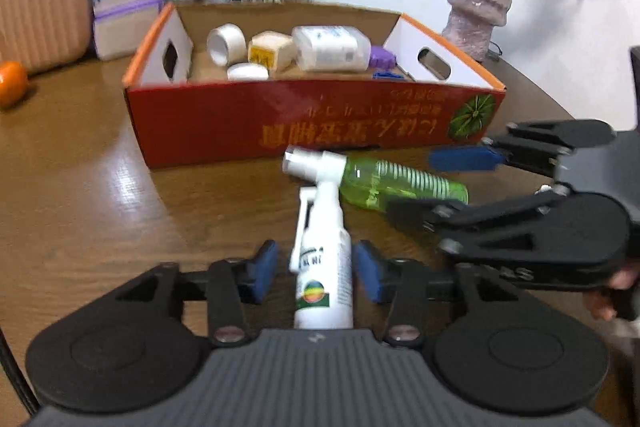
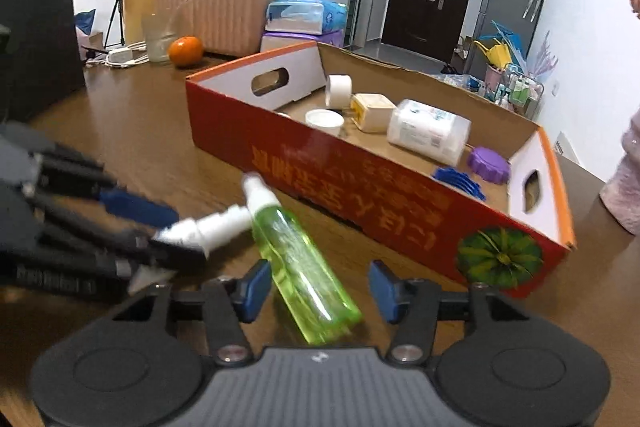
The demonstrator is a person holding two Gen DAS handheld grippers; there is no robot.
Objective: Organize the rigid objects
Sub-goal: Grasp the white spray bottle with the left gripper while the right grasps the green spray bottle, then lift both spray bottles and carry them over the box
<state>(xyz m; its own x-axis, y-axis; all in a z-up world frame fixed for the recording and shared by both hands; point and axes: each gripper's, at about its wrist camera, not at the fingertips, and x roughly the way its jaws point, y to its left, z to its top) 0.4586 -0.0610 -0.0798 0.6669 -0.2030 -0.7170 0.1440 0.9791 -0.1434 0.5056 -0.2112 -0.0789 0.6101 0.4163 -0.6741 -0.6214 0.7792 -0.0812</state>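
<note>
Ahead of both tools, the red cardboard box [image 1: 280,115] holds a tape roll [image 1: 226,43], a white lid [image 1: 248,71], a yellow-white box [image 1: 270,51], a clear tub [image 1: 330,47], a purple cap [image 2: 489,159] and a blue piece [image 2: 460,181]. The left tool [image 1: 316,273] stands part open around the white spray bottle [image 1: 322,267] on the counter [image 1: 80,195], pads not touching. The right tool [image 2: 316,285] gapes around the green spray bottle [image 2: 304,259], its left pad just beside it.

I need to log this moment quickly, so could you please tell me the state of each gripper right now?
Left gripper: open, the white spray bottle between its pads, not pressed.
Right gripper: open, the green spray bottle between its pads, not gripped.
</note>
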